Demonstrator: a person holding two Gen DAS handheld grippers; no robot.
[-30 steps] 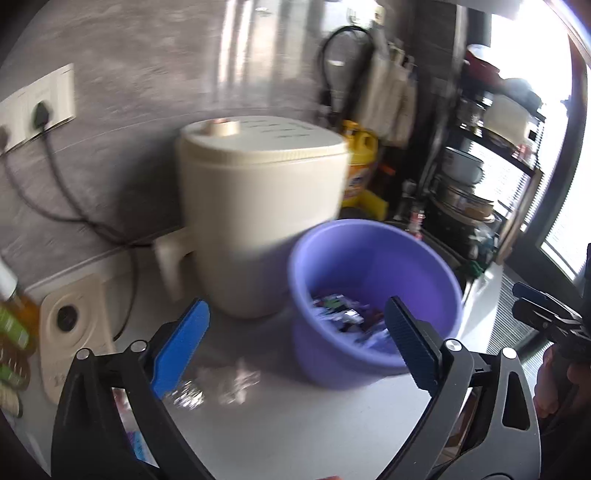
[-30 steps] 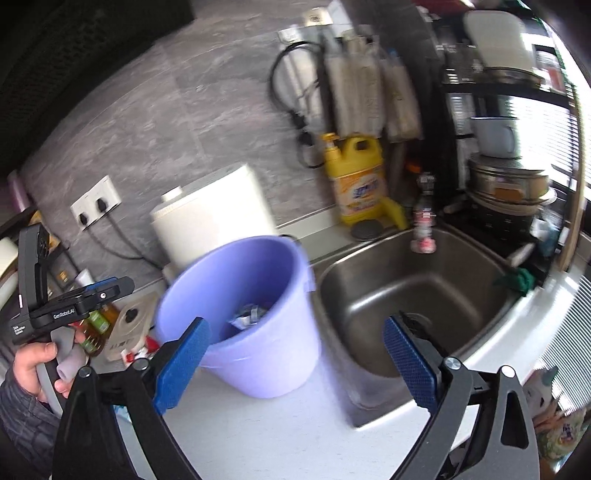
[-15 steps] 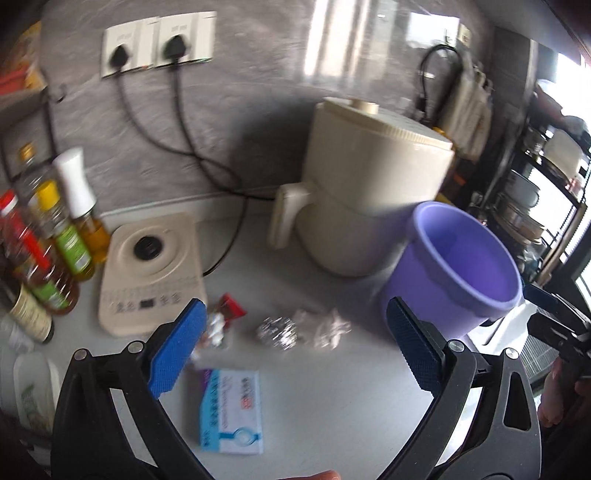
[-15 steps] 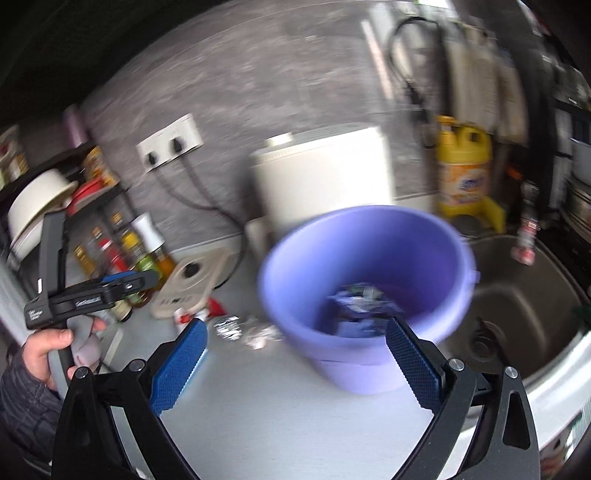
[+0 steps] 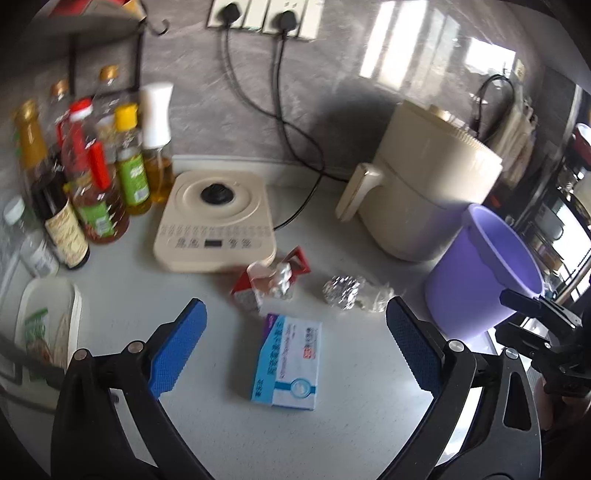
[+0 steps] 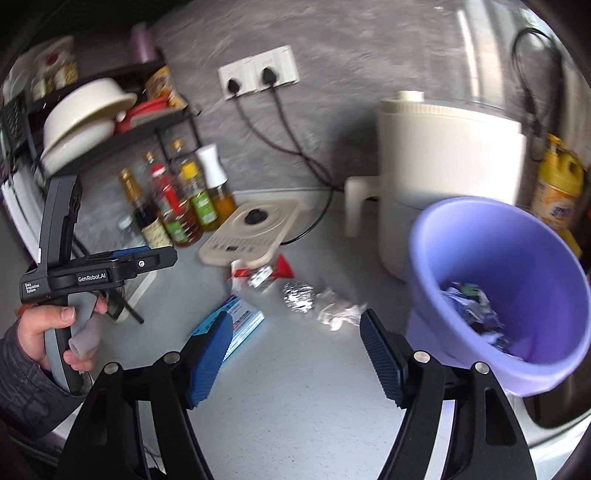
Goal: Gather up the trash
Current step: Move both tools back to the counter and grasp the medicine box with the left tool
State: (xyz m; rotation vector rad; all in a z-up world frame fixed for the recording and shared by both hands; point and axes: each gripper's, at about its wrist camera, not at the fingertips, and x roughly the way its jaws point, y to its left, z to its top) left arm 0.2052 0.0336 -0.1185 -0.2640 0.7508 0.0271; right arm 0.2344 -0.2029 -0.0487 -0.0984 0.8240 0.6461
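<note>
Trash lies on the grey counter: a blue-and-white box [image 5: 288, 365] [image 6: 240, 325], a red-and-white wrapper [image 5: 269, 280] [image 6: 262, 275], a foil ball [image 5: 341, 293] [image 6: 299, 295] and clear crumpled plastic [image 5: 376, 301] [image 6: 338, 314]. A purple bucket [image 5: 484, 273] [image 6: 506, 280] at the right holds several wrappers. My left gripper [image 5: 291, 350] is open above the box, nothing between its fingers. My right gripper [image 6: 295, 354] hovers in front of the foil and plastic; its jaws are closing, with nothing between them. A hand holds the left gripper [image 6: 99, 269] at the left of the right wrist view.
A cream cooker plate [image 5: 218, 218] and a cream appliance [image 5: 424, 192] stand at the back, cords running to wall sockets [image 5: 262, 14]. Several sauce bottles [image 5: 103, 170] crowd the left. A white tray [image 5: 48, 321] lies at the far left. A yellow jug [image 6: 557, 192] stands behind the bucket.
Both views have swung left from the bucket and sink toward the trash on the counter and sunk a little. The right gripper's jaws have narrowed. The bucket now sits at the right edge.
</note>
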